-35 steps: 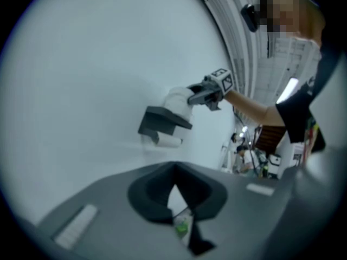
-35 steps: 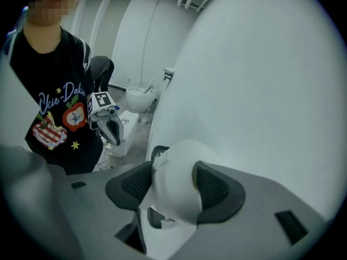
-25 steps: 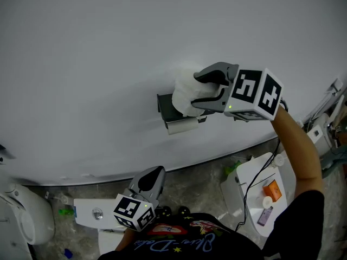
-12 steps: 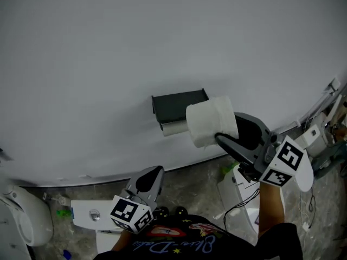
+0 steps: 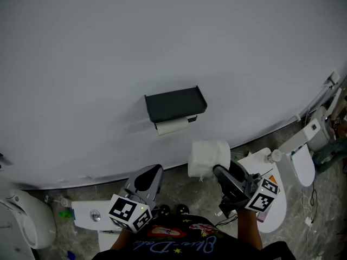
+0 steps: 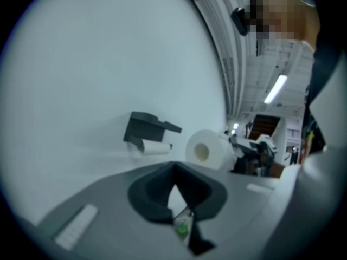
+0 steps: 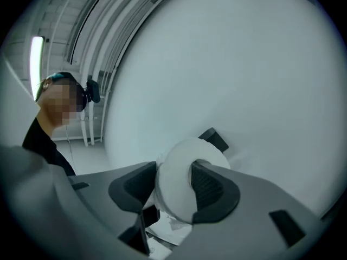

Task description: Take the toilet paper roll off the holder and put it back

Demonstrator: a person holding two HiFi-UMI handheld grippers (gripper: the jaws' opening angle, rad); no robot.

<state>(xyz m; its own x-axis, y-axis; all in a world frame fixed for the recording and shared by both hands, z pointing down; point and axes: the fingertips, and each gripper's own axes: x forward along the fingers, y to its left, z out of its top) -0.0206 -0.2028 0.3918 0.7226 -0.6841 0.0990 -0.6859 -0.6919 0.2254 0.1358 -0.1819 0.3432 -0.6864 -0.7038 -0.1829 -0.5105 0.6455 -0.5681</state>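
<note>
The white toilet paper roll (image 5: 207, 156) is off the dark wall holder (image 5: 174, 103) and hangs below and to the right of it, away from the wall. My right gripper (image 5: 214, 168) grips it: one pad sits in the core, the other on the outside, and the jaws are closing on the roll wall (image 7: 181, 186). A short white tube (image 5: 172, 126) stays under the holder's shelf. My left gripper (image 5: 153, 172) stays low near my body with its jaws together and nothing in them. In the left gripper view, the roll (image 6: 209, 150) is to the right of the holder (image 6: 146, 128).
A plain white wall (image 5: 108, 47) fills most of the view. Below it on the speckled floor stand a white toilet (image 5: 24, 221) at the left, a cistern top with a button (image 5: 92, 214), and white fixtures (image 5: 301, 164) with small items at the right.
The right gripper has pulled the roll off the holder and carried it down and back toward me. The holder now stands bare. The left gripper has barely moved.
</note>
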